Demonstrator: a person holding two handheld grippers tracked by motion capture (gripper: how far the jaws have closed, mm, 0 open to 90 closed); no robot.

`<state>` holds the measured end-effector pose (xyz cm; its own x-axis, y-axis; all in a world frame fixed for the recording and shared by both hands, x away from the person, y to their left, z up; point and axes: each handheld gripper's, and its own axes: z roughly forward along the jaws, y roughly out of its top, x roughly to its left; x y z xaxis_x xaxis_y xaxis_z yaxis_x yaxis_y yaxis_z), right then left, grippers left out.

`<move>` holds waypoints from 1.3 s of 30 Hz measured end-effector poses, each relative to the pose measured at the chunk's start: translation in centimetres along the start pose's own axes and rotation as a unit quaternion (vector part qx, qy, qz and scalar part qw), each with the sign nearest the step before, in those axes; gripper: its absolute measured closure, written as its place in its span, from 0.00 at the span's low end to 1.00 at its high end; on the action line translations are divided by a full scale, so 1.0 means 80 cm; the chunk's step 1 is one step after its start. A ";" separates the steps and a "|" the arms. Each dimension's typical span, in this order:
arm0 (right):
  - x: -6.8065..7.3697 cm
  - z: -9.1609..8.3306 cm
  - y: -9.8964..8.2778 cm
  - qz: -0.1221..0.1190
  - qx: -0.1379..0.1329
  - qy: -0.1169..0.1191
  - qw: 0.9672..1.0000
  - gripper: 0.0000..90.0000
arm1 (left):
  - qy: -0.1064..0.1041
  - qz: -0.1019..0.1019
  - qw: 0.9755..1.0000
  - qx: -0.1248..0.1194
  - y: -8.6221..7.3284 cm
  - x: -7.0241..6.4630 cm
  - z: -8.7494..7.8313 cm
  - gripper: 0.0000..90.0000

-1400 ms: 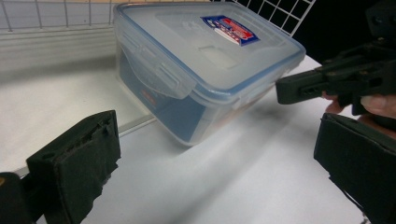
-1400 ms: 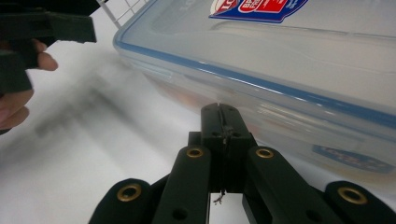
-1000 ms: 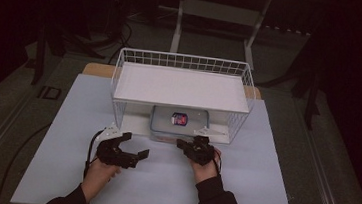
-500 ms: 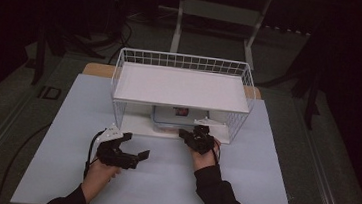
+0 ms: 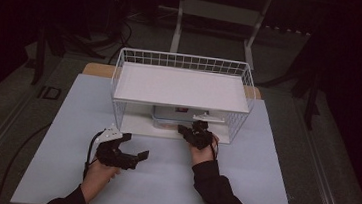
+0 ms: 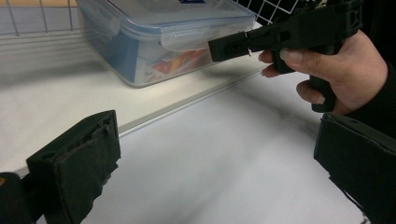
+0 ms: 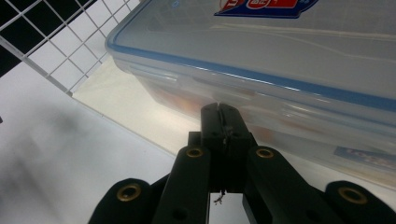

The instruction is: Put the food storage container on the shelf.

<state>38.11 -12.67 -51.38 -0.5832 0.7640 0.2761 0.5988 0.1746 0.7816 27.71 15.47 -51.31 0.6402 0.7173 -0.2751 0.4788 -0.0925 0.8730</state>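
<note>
Up close, the right gripper [image 7: 223, 122] has its fingers pressed together with nothing between them, the tips just short of the front wall of a clear plastic box [image 7: 289, 70], at about 12 o'clock from the tips. Whether the tips touch the wall I cannot tell. The box carries a blue-rimmed lid [image 7: 261, 42] clipped on, with a red and blue label on top; through the wall something orange and red shows inside, too blurred to name. In the left gripper view the same box [image 6: 154, 42] sits on the lower shelf [image 6: 51, 102] of a white wire rack, with the right gripper [image 6: 227, 46] reaching its side flap from 3 o'clock.

Seen from the high view, the right gripper [image 5: 197, 131] sits at the rack's [image 5: 182, 89] open front edge, under the upper shelf [image 5: 180, 87], which hides most of the box. The upper shelf is bare white board ringed by a wire wall.

At about 8 o'clock from the rack, the left gripper [image 5: 134, 153] rests low over the table [image 5: 262, 180], its fingers [image 6: 74, 172] spread wide and holding nothing. Its tips point toward 3 o'clock. Open table lies between the two grippers and along the front edge at 6 o'clock; the rack's wire sides close off 9 and 3 o'clock around the box.
</note>
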 end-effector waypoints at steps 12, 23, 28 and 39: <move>0.022 -0.018 -0.013 -0.044 0.000 0.006 0.999 0.69 | -0.004 0.014 1.000 -0.003 0.004 -0.009 -0.005 0.00; 0.032 -0.063 -0.028 -0.053 -0.018 0.054 0.997 0.27 | -0.014 0.033 0.999 -0.005 0.013 -0.021 -0.019 0.00; 0.030 -0.081 -0.036 -0.048 -0.027 0.059 0.997 0.22 | -0.020 0.040 0.999 0.000 0.011 -0.025 -0.026 0.00; 0.025 -0.110 -0.061 -0.056 -0.032 0.056 0.996 0.20 | -0.028 0.047 0.998 -0.001 0.003 -0.029 -0.045 0.00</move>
<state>29.16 -17.45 -49.67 -0.7035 0.6679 0.2428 0.4921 0.2113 0.8445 24.16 16.29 -49.04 0.7157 0.6650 -0.2136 0.4138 -0.1573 0.8967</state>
